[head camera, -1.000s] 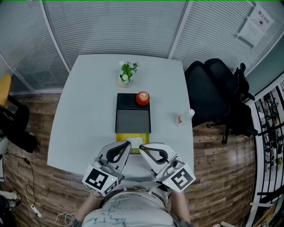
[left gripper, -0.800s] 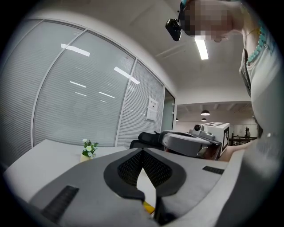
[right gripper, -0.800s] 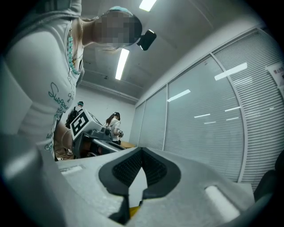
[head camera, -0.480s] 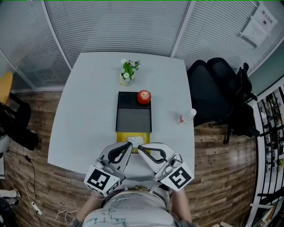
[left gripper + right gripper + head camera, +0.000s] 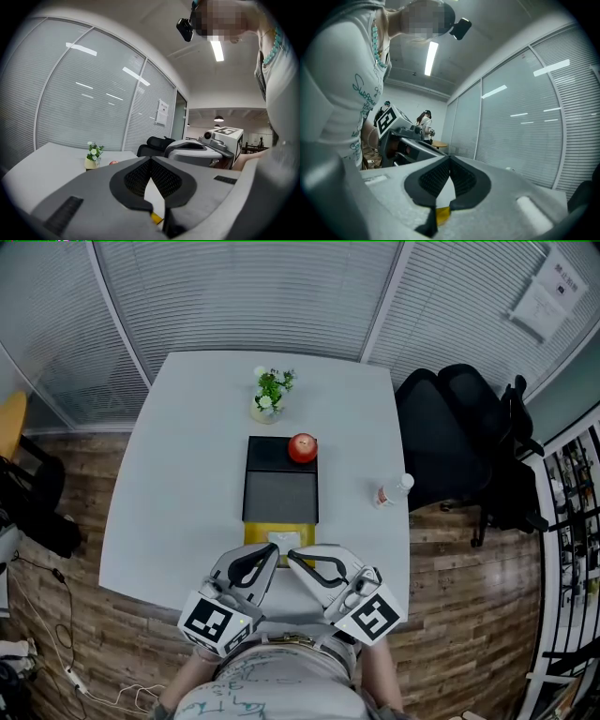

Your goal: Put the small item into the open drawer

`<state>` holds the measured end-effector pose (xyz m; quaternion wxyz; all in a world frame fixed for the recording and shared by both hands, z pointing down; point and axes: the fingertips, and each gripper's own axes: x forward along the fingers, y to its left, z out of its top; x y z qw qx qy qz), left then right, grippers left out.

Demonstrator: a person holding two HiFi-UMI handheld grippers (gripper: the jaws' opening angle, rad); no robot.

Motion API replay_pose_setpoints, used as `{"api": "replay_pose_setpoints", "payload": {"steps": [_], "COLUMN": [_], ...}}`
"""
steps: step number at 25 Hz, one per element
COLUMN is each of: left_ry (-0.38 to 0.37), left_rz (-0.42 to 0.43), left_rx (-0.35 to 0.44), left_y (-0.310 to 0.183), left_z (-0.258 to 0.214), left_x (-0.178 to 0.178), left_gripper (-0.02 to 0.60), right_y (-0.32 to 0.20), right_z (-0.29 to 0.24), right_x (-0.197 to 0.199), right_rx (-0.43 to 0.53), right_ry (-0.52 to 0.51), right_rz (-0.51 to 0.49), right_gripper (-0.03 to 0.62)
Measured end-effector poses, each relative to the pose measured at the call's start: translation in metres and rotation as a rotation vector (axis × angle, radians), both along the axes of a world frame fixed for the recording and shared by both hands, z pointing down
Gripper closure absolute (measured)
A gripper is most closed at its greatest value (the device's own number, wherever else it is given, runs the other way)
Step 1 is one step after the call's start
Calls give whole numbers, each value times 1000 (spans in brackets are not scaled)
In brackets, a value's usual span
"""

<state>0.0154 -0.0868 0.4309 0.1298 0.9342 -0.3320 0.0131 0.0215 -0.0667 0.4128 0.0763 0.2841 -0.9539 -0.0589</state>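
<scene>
Apple [image 5: 302,448], red and round, sat on the far right corner of the black drawer unit [image 5: 280,491], on its top, in the middle of the white table [image 5: 178,484]. I took it to be the small item meant. The yellow drawer [image 5: 265,532] stood pulled out on the unit's near side, with a pale patch inside that was too small to identify.

The left gripper [image 5: 273,547] and the right gripper [image 5: 292,555] hung side by side just near of the drawer front. Each had its jaws together on nothing, well apart from the fruit.

The apple looked firm, smooth-skinned and moderately light. It would probably roll or squirt out of a shallow pinch, so the best hold would be across its widest girth from left and right, with modest pressure.
</scene>
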Motion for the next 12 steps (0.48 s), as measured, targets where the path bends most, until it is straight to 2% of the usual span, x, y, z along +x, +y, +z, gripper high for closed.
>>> {"api": "replay_pose_setpoints", "payload": {"steps": [3, 12], "left_ry": [2, 0], "left_rz": [1, 4], "left_rx": [-9, -33], "left_y": [0, -3], "left_z": [2, 5], "left_x": [1, 1], "left_gripper": [584, 584], "right_y": [-1, -9], "right_z": [4, 5], "right_x": [1, 2], "right_rx": [9, -7], "right_ry": [40, 4], "right_rz": [-8, 6], "right_gripper": [591, 592]}}
